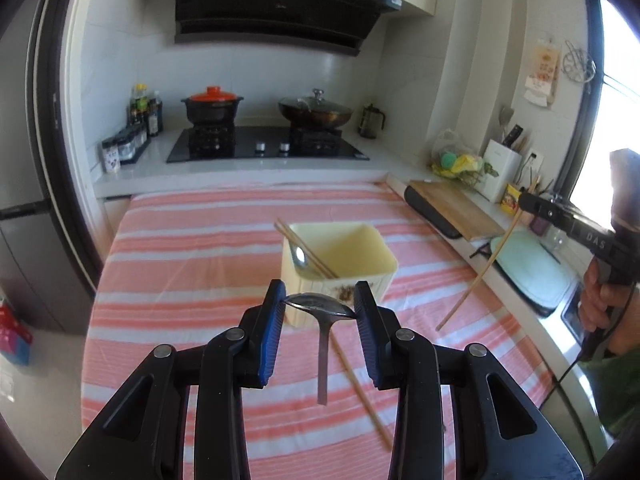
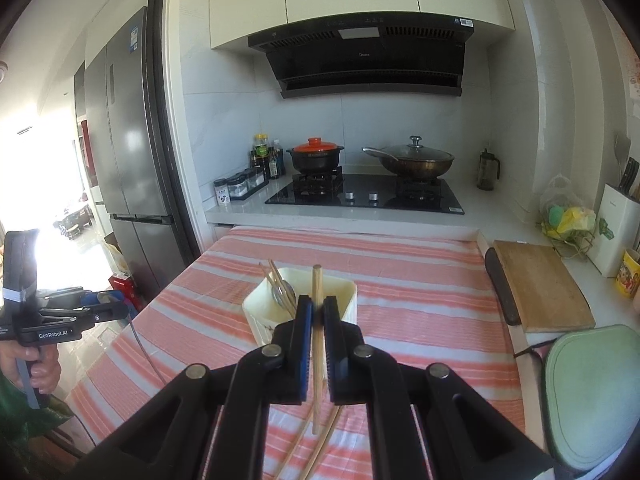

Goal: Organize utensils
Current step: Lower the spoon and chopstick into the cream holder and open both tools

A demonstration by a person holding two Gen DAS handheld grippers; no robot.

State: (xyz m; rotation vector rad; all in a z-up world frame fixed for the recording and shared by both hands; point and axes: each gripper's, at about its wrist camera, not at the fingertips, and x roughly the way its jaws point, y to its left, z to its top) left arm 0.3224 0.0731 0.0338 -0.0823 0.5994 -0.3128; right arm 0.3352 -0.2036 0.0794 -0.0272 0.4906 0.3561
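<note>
Two tongs are over the striped table (image 1: pixel 180 248). The left tongs (image 1: pixel 320 306) grasp a metal spoon (image 1: pixel 323 336) by its bowl, just before the cream holder (image 1: pixel 360 248). The right tongs (image 2: pixel 318 312) clench one chopstick (image 2: pixel 317 344) above the holder, where chopsticks (image 1: pixel 304 250) and another spoon (image 1: pixel 299 257) stand. One more chopstick (image 1: pixel 360 384) lies on the cloth.

My left wrist camera rides just behind the left tongs (image 1: pixel 320 304) and looks forward and down across the striped desk (image 1: pixel 192 280) toward the stove (image 1: pixel 266 144) beyond its far edge, close over the holder (image 1: pixel 352 252). My right wrist camera sits behind the right tongs (image 2: pixel 318 312), facing the same way but tilted higher. Both views share the desk, holder (image 2: pixel 344 292), stove (image 2: pixel 364 194) and hood (image 2: pixel 364 56). Each view catches the other tongs at its edge.
</note>
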